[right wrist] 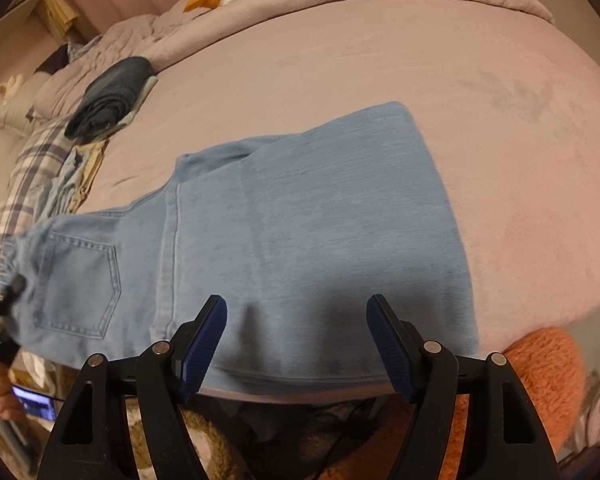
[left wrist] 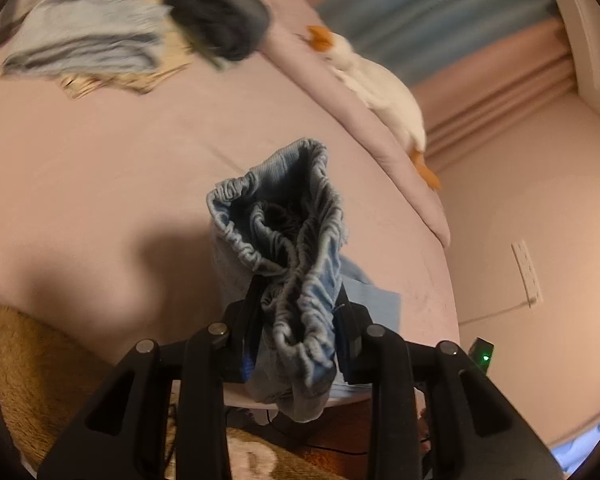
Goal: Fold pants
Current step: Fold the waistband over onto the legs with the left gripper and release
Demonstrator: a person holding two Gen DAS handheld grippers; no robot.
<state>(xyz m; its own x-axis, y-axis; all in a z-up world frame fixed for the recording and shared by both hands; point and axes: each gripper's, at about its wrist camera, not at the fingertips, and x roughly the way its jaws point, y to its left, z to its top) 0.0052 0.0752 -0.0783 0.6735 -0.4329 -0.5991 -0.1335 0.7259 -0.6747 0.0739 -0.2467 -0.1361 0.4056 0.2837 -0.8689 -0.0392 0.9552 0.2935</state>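
Light blue jeans (right wrist: 300,220) lie across the pink bed (right wrist: 420,60), legs folded together, a back pocket at the left. My left gripper (left wrist: 298,320) is shut on the bunched elastic waistband (left wrist: 292,232), which it holds lifted off the bed. The same gripper appears as a dark shape (right wrist: 4,300) at the left edge of the right wrist view, at the waist end. My right gripper (right wrist: 296,340) hangs open over the near edge of the jeans, with the cloth below its fingers and nothing between its pads.
A stack of folded clothes (right wrist: 108,96) with a dark pair on top sits at the bed's far left. A white plush goose (left wrist: 380,84) lies along the rumpled duvet. A fluffy orange cushion (right wrist: 548,380) and a brown one (left wrist: 40,360) sit below the bed's near edge.
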